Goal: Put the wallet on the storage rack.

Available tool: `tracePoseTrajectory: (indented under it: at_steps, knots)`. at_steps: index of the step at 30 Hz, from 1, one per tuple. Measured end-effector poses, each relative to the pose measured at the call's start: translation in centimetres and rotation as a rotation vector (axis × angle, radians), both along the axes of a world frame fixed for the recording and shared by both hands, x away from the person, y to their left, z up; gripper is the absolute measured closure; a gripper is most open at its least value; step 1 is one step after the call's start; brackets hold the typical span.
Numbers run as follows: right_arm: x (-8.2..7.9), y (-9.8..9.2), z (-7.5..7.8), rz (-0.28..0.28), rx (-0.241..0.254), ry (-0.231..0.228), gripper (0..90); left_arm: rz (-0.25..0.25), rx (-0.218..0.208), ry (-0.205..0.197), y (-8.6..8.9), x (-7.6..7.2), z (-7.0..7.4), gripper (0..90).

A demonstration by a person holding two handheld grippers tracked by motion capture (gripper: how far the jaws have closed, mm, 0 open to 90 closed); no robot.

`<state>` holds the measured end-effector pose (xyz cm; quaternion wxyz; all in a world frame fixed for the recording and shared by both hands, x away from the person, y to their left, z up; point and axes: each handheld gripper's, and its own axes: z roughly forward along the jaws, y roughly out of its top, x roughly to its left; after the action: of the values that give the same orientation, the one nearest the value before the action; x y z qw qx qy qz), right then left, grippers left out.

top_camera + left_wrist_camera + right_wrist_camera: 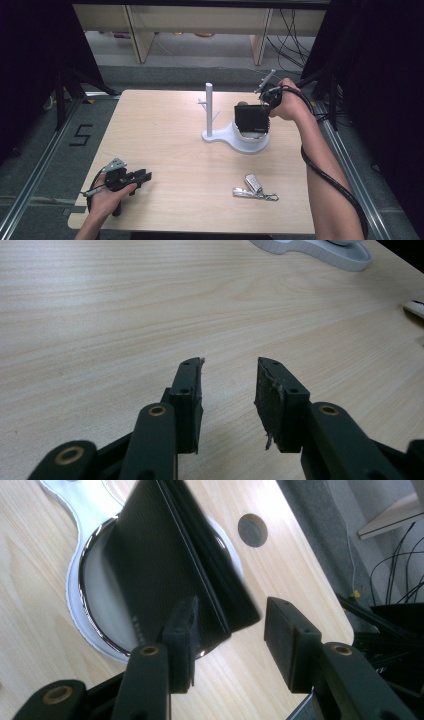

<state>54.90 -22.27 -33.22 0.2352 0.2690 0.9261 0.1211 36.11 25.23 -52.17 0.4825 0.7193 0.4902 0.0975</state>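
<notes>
A black wallet [252,122] leans in the round dish of a white stand [220,136] at the table's far right; a white post [209,107] with small hooks rises from the stand's left end. My right gripper [265,99] hovers at the wallet's upper right corner. In the right gripper view the wallet [165,575] tilts over the chrome-rimmed dish [82,625], and the gripper [230,615] is open, its jaws standing on either side of the wallet's corner, the right one clear of it. My left gripper [144,176] rests low at the near left, open [230,365] and empty.
A key fob [253,183] and a bunch of keys [256,194] lie on the wooden table at the near right. The stand's base [320,250] lies far ahead of the left gripper. A round hole [252,530] sits in the tabletop near its far edge.
</notes>
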Motion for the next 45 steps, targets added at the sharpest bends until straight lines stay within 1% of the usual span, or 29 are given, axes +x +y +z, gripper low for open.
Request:
tracePoseTrajectory:
  at_steps: [1, 3, 4, 5, 7, 9, 11, 13, 14, 15, 17, 19, 21, 22, 23, 24, 25, 26, 27, 28, 30, 31, 33, 34, 36, 37, 39, 42, 45]
  knots:
    - [0.0, 0.0, 0.1, 0.013, -0.005, -0.009, 58.5, 0.000, 0.000, 0.000, 0.0, 0.0, 0.0, 62.1]
    - [-0.1, 0.0, 0.2, 0.013, -0.003, -0.006, 58.8, -0.001, 0.003, -0.002, 0.0, 0.0, 0.0, 62.1]
    - [-0.1, 0.1, 0.2, 0.024, -0.007, -0.001, 59.2, -0.001, 0.003, -0.002, -0.1, 0.0, 0.0, 62.1]
    - [-0.1, 0.0, 0.1, 0.024, -0.021, -0.009, 59.1, -0.001, 0.001, -0.002, -0.2, 0.0, 0.0, 62.0]
    - [-0.2, 0.1, 0.0, 0.025, -0.017, -0.003, 59.6, -0.007, -0.002, -0.002, -0.2, 0.0, 0.0, 61.9]
    - [-0.2, 0.1, -0.2, 0.022, -0.015, 0.005, 59.9, -0.008, -0.001, -0.002, -0.2, 0.0, 0.0, 61.9]
    - [-0.4, 0.1, -0.3, 0.010, -0.023, -0.005, 60.2, 0.001, -0.001, -0.005, -0.2, -0.1, 0.0, 61.9]
    - [-0.3, 0.0, -0.2, 0.018, -0.014, -0.004, 60.7, -0.003, -0.001, -0.002, -0.1, 0.0, -0.1, 61.9]
    - [-0.5, -0.1, -0.2, 0.001, -0.015, -0.001, 60.6, -0.003, -0.001, -0.001, -0.1, 0.0, -0.1, 61.9]
    - [-0.4, -0.2, -0.2, 0.013, -0.015, -0.004, 60.6, -0.002, 0.004, 0.001, -0.1, 0.0, 0.0, 61.9]
    - [-0.5, -0.2, -0.2, 0.009, -0.008, 0.000, 60.8, -0.001, 0.005, -0.001, -0.1, -0.1, 0.0, 61.9]
    - [-0.7, -0.5, -0.1, -0.013, 0.005, 0.000, 60.8, -0.004, -0.002, -0.002, -0.2, -0.1, 0.0, 61.9]
    - [-0.8, -0.5, -0.1, -0.017, 0.006, 0.002, 60.7, -0.002, 0.002, -0.001, -0.1, -0.1, 0.1, 61.9]
    - [-0.8, -0.7, 0.0, -0.007, 0.006, 0.000, 60.4, -0.003, 0.002, -0.001, -0.1, -0.1, 0.1, 61.8]
    - [-1.1, -0.8, 0.0, -0.020, 0.011, 0.005, 60.2, -0.003, 0.002, -0.002, -0.1, -0.1, 0.1, 61.9]
    - [-1.2, -0.9, 0.0, -0.013, 0.010, 0.006, 60.2, 0.000, 0.001, -0.002, -0.2, -0.1, 0.1, 61.9]
    - [-1.5, -1.0, 0.1, -0.024, 0.008, 0.009, 59.9, 0.004, -0.002, -0.008, -0.2, -0.1, 0.1, 61.8]
    - [-1.7, -1.1, 0.1, -0.024, 0.009, 0.022, 59.7, 0.001, -0.002, -0.012, -0.2, -0.1, 0.1, 61.8]
    - [-2.0, -1.1, 0.1, -0.036, 0.009, 0.031, 59.5, -0.003, 0.000, -0.010, -0.2, -0.1, 0.1, 61.8]
    - [-2.2, -1.3, 0.0, -0.032, 0.005, 0.038, 59.6, -0.006, 0.001, -0.007, -0.2, -0.1, 0.1, 61.8]
    - [-2.6, -1.5, -0.3, -0.043, 0.012, 0.056, 59.6, -0.007, -0.002, -0.016, -0.3, -0.1, 0.1, 61.6]
    - [-2.9, -1.7, -0.5, -0.050, 0.009, 0.068, 59.6, -0.011, 0.003, -0.011, -0.2, -0.2, 0.2, 61.5]
    - [-3.3, -1.9, -0.8, -0.066, 0.010, 0.087, 59.2, -0.007, -0.001, -0.014, -0.2, -0.2, 0.2, 61.3]
    - [-3.6, -2.1, -1.1, -0.089, 0.013, 0.108, 58.9, -0.001, -0.001, -0.019, -0.2, -0.2, 0.2, 61.1]
    - [-4.0, -2.4, -1.5, -0.082, 0.017, 0.129, 58.0, -0.001, -0.003, -0.021, -0.1, -0.2, 0.2, 60.9]
    - [-4.6, -2.6, -1.8, -0.108, 0.032, 0.160, 57.5, 0.005, -0.010, -0.026, -0.2, -0.2, 0.2, 60.7]
    - [-4.8, -2.7, -2.0, -0.115, 0.033, 0.167, 56.2, 0.005, -0.009, -0.026, -0.2, -0.2, 0.2, 60.6]
    - [-5.7, -3.0, -2.6, -0.148, 0.054, 0.183, 53.9, -0.002, 0.004, -0.013, -0.2, -0.2, 0.3, 60.4]
    - [-6.5, -3.0, -3.4, -0.145, 0.066, 0.200, 53.4, -0.003, -0.002, -0.017, -0.3, -0.2, 0.2, 60.4]
